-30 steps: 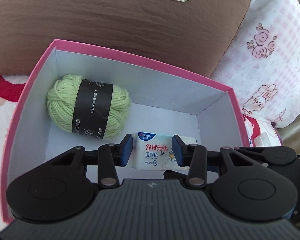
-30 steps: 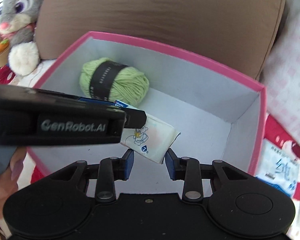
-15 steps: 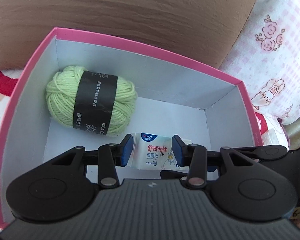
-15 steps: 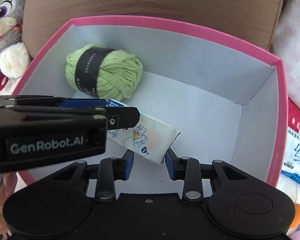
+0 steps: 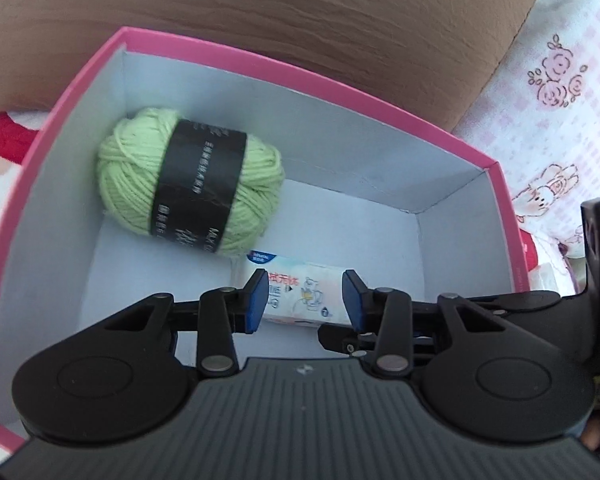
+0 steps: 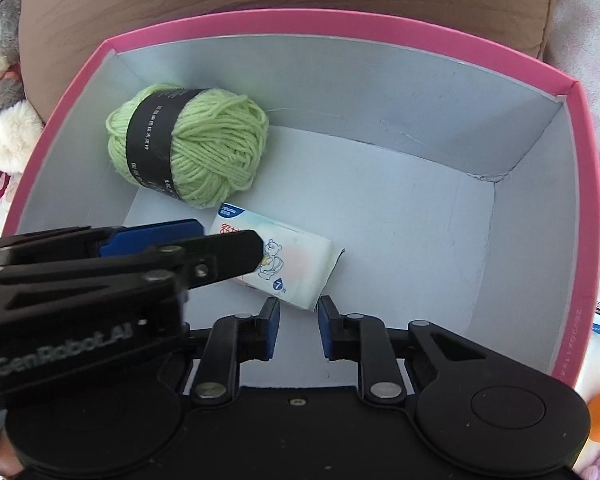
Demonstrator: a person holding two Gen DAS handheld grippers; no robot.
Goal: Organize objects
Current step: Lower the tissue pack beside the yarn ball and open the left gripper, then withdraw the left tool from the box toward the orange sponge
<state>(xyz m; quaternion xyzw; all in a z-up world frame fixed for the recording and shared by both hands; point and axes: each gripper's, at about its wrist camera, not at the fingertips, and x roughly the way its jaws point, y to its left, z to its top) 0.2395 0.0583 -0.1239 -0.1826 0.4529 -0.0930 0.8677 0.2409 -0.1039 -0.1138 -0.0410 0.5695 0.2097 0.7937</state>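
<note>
Now the wet-wipe pack [image 5: 300, 295] lies in the pink box [image 5: 308, 76] beside the green yarn ball [image 5: 188, 184]; your left tool [image 5: 305, 301] stands open astride it, your right tool [image 6: 298, 326] empty, slightly open. Lift clear.

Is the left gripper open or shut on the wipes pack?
Open: the left gripper stands around the wipes pack, gaps showing beside both fingertips.

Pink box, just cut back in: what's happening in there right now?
The left gripper is down inside the pink box, its jaws open on either side of a small wet-wipes pack that lies on the box floor. A ball of green yarn sits beside the pack, towards the box's back left corner. The right gripper hovers at the near edge, jaws slightly apart, holding nothing.
</note>
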